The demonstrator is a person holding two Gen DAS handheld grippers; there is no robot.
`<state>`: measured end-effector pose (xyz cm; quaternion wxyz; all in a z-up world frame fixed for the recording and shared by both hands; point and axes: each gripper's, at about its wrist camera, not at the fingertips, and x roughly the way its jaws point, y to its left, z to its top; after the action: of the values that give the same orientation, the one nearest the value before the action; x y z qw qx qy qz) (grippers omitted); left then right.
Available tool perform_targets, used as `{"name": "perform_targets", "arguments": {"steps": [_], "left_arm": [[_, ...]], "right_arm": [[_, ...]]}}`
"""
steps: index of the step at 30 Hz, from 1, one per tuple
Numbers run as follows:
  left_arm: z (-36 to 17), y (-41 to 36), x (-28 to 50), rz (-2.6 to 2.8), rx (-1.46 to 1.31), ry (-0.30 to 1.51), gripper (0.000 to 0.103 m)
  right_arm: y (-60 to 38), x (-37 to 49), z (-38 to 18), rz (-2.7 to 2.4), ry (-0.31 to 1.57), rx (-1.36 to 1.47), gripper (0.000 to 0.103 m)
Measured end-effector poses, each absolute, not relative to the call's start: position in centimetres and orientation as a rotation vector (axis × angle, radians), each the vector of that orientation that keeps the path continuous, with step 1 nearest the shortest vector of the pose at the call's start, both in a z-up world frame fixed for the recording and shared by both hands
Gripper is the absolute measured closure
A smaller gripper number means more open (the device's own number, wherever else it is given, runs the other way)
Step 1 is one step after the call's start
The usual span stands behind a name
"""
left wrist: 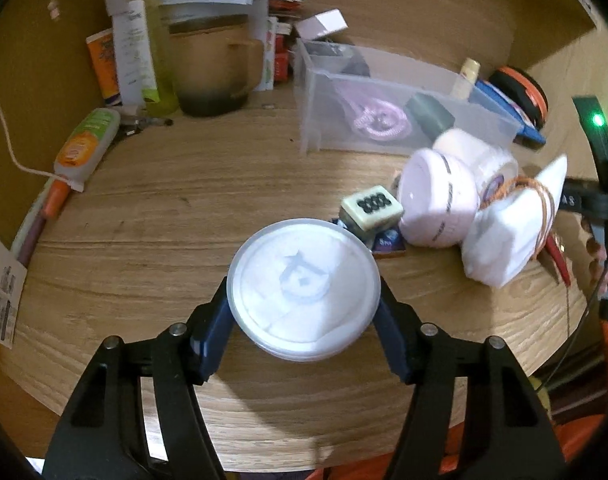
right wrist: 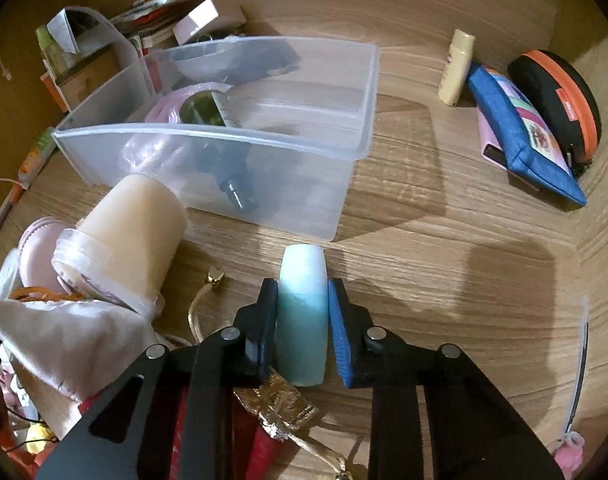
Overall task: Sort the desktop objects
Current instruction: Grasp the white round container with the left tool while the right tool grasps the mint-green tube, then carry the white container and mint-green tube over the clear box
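The translucent rectangular plastic bin (right wrist: 224, 160) on the wooden desk (right wrist: 444, 240) shows in both views, but only the left view shows the left gripper (left wrist: 304, 300) pinching a round white lidded tub (left wrist: 302, 290), and only the right view the right gripper (right wrist: 302, 316) clamped on a small pale-green bottle (right wrist: 302, 312).

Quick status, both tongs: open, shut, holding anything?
Left tongs: shut on the round white frosted plastic container.
Right tongs: shut on the small pale teal plastic bottle.

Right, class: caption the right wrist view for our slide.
Right tongs clamp a pale teal tube before the clear plastic bin.
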<state>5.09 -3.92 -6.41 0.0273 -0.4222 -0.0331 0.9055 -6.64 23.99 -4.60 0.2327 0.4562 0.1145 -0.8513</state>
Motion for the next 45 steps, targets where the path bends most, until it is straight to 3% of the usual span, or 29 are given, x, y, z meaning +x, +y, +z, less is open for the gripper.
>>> {"name": "perform_targets", "arguments": {"steps": [9,28,36,45], "left_arm": [[-2.2,-4.2,5.1,2.872,-1.143,-0.105,0.039],[6.8,-3.1,1.2,2.916,-0.891,-0.062,0.039],[8.4,-2.4,-1.8,2.881,-0.862,-0.072,0.039],[7.1,-1.0,-6.2,2.829,-0.921,-0.055,0.039]], "right_arm": [[26.4,-4.7,-0.5,-2.4,0.205,1.121,0.08],[25.4,-3.2,8.1,-2.432,0.169,0.785,0.08],[24.8,-5.1,10.4,-2.432,0.126,0.704,0.08],[23.0,-8.6,8.6,-2.381,0.117,0.79,0.08]]}}
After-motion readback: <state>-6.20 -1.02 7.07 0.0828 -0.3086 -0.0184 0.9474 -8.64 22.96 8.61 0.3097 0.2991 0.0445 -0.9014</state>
